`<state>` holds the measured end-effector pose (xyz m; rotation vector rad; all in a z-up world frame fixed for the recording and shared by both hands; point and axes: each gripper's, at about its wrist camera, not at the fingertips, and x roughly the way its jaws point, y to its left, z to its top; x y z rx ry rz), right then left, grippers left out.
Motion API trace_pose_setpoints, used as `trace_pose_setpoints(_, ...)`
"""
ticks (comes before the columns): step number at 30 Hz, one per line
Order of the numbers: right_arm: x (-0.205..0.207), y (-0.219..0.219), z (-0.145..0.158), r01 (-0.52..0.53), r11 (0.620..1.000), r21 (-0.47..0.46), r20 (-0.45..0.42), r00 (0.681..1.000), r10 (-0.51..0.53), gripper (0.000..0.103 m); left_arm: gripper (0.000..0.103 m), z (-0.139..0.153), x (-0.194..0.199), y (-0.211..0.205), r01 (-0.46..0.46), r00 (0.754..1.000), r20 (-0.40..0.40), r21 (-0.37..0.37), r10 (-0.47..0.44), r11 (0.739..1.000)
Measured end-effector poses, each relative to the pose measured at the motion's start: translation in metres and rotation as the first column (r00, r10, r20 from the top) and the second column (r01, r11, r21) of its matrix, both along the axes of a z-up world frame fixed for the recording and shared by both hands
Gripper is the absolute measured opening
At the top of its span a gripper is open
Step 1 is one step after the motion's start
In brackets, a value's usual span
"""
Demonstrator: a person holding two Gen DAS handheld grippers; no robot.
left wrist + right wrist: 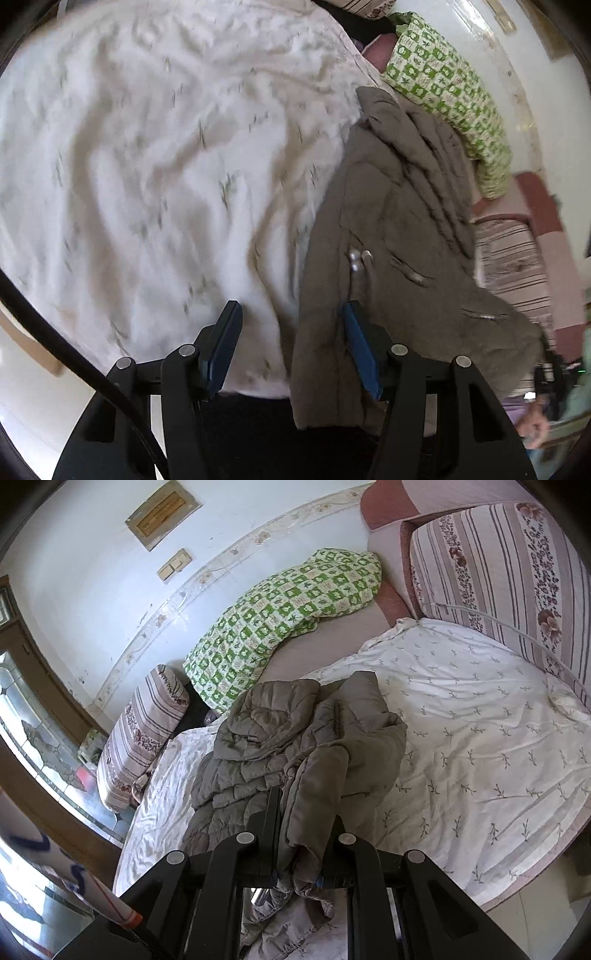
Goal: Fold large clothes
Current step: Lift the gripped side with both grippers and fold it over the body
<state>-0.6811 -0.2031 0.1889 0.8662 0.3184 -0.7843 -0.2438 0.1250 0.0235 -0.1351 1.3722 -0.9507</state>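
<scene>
Folding a large grey padded coat on a bed, with the work barely begun.

Right tongs [301, 834] are pinching a bunched edge of the coat [295, 746], the fabric squeezed between the two black fingers and hanging crumpled below them. Left tongs [291, 347] are spread apart, blue pads bare, poised above the coat's near edge where it meets the white sprigged bedsheet [147, 166]; one pad overlaps the grey cloth, but nothing is gripped. The coat lies in a rumpled heap along one side of the bed, quilted lining showing, sleeves tangled, zip pulls [356, 260] visible. A green checked pillow [280, 620] sits beyond it by the wall. No neat fold shows yet: spreading the coat flat, tucking sleeves and folding it all seem left.
</scene>
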Motion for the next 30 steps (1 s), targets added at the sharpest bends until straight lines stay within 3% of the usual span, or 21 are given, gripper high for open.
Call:
trace_pose_setpoints(4,-0.005,-0.001,-0.004,-0.016,1.0,0.0,0.023,1.0,0.016,0.014,0.056,-0.002,-0.015,0.008,0.008,0.997,-0.075,-0.072,-0.013,0.997)
trace_pose_setpoints(7,-0.009,0.001,-0.008,-0.022,1.0,0.001,0.034,0.999,0.022,0.014,0.056,0.011,-0.038,0.009,0.045,0.999,-0.013,-0.098,-0.046,0.994)
trace_pose_setpoints(11,-0.015,0.003,-0.015,-0.031,1.0,0.004,0.045,0.999,0.031,0.014,0.056,0.01,-0.058,-0.007,0.08,0.996,0.048,-0.059,-0.078,0.995)
trace_pose_setpoints(13,-0.017,0.004,-0.017,-0.035,0.999,0.008,0.052,0.998,0.035,0.014,0.048,0.004,-0.067,-0.016,0.088,0.993,0.082,-0.017,-0.086,0.996)
trace_pose_setpoints(15,-0.019,0.005,-0.02,-0.039,0.999,0.009,0.053,0.998,0.039,0.014,0.028,0.004,-0.075,-0.02,0.07,0.989,0.133,0.0,-0.069,0.998)
trace_pose_setpoints(19,-0.024,0.006,-0.023,-0.04,0.999,0.017,0.048,0.998,0.039,0.014,0.019,0.023,-0.093,-0.023,0.027,0.956,0.293,0.008,-0.029,1.0)
trace_pose_setpoints(22,-0.028,0.006,-0.023,-0.038,0.999,0.014,0.039,0.999,0.037,0.014,0.018,0.043,-0.105,-0.027,0.029,0.907,0.42,0.013,-0.032,0.999)
trace_pose_setpoints(26,-0.033,0.001,-0.021,-0.038,0.999,0.018,0.038,0.999,0.038,0.014,0.017,0.065,-0.11,-0.037,0.053,0.861,0.507,-0.001,-0.045,0.999)
trace_pose_setpoints(30,-0.037,-0.006,-0.015,-0.037,0.999,0.018,0.041,0.999,0.037,0.014,0.017,0.083,-0.1,-0.045,0.061,0.856,0.515,-0.037,-0.033,0.997)
